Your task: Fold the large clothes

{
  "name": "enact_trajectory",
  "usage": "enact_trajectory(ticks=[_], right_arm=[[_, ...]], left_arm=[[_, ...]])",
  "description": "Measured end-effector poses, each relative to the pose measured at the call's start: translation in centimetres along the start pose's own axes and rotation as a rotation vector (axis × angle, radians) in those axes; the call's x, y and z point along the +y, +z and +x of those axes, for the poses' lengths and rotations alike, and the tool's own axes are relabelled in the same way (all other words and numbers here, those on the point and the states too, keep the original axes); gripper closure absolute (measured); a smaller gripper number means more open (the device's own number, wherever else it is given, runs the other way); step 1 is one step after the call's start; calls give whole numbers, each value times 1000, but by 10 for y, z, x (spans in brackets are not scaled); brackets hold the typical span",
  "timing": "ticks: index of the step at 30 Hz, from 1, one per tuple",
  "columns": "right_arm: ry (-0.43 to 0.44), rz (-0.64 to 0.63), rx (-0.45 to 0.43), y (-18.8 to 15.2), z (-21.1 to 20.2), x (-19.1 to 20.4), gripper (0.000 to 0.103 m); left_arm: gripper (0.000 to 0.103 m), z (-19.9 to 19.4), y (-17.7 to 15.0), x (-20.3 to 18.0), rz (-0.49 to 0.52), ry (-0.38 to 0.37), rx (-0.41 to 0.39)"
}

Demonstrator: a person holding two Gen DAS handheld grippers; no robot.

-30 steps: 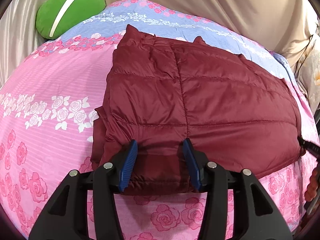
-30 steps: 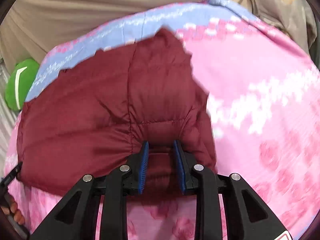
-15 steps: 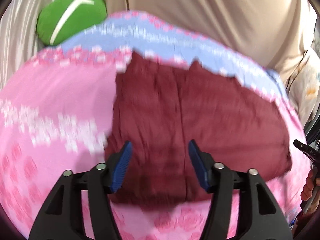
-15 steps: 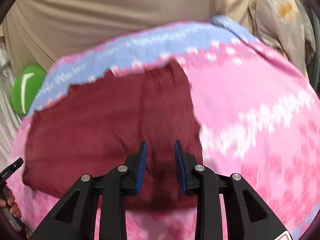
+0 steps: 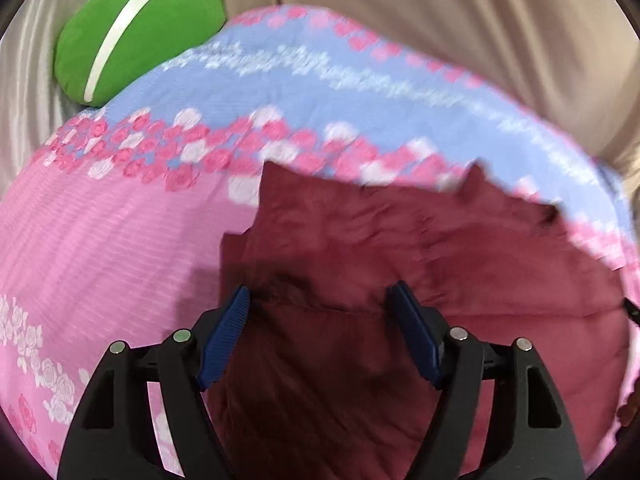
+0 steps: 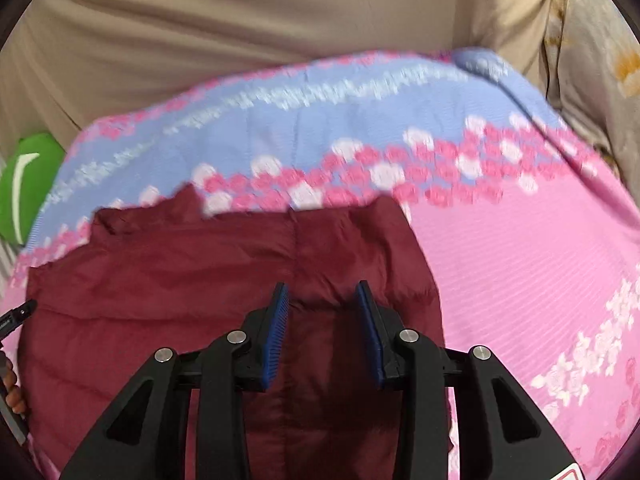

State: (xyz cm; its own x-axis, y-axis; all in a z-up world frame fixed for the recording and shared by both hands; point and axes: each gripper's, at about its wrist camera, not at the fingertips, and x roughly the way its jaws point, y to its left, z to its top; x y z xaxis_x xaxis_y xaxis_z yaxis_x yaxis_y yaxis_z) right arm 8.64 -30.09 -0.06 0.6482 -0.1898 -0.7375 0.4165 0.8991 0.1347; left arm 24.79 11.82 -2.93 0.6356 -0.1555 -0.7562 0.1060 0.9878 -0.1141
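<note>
Folded maroon jacket (image 5: pixel 400 264) lies flat on the floral bedspread (image 5: pixel 120 240), green pillow (image 5: pixel 136 32) beyond. Left gripper (image 5: pixel 320 320) over its near edge, jaws opening, gripping nothing. Right gripper (image 6: pixel 322 316) parted, pads clear of the cloth.

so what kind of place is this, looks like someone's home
Most likely a bedroom. A dark red quilted puffer jacket lies on a pink and blue rose-print bedsheet spread over a bed, a green plush cushion with a white stripe sits at its far corner, and beige curtain fabric hangs behind.
</note>
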Motion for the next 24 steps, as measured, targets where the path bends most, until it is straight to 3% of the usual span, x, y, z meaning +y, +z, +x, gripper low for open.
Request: enact_trajectory(ticks=[4, 8, 9, 10, 13, 16, 21, 24], right_arm=[[65, 47, 32, -14, 20, -19, 73], [2, 28, 50, -8, 19, -9, 75], [-32, 50, 44, -6, 9, -3, 68], [-9, 49, 29, -4, -1, 3, 68], [130, -44, -34, -2, -41, 46, 68], [203, -178, -26, -7, -59, 99, 68], [221, -315, 27, -12, -38, 173, 68], [221, -314, 85, -12, -13, 191, 68]], left_arm=[[18, 12, -10, 14, -43, -52, 5], [17, 12, -8, 7, -16, -5, 3], [17, 7, -8, 7, -21, 0, 2], [19, 3, -7, 9, -27, 1, 1], [19, -27, -13, 20, -70, -70, -18], [17, -49, -25, 27, -75, -103, -10], [15, -70, -52, 35, -62, -108, 11], [14, -71, -69, 43, -78, -114, 27]])
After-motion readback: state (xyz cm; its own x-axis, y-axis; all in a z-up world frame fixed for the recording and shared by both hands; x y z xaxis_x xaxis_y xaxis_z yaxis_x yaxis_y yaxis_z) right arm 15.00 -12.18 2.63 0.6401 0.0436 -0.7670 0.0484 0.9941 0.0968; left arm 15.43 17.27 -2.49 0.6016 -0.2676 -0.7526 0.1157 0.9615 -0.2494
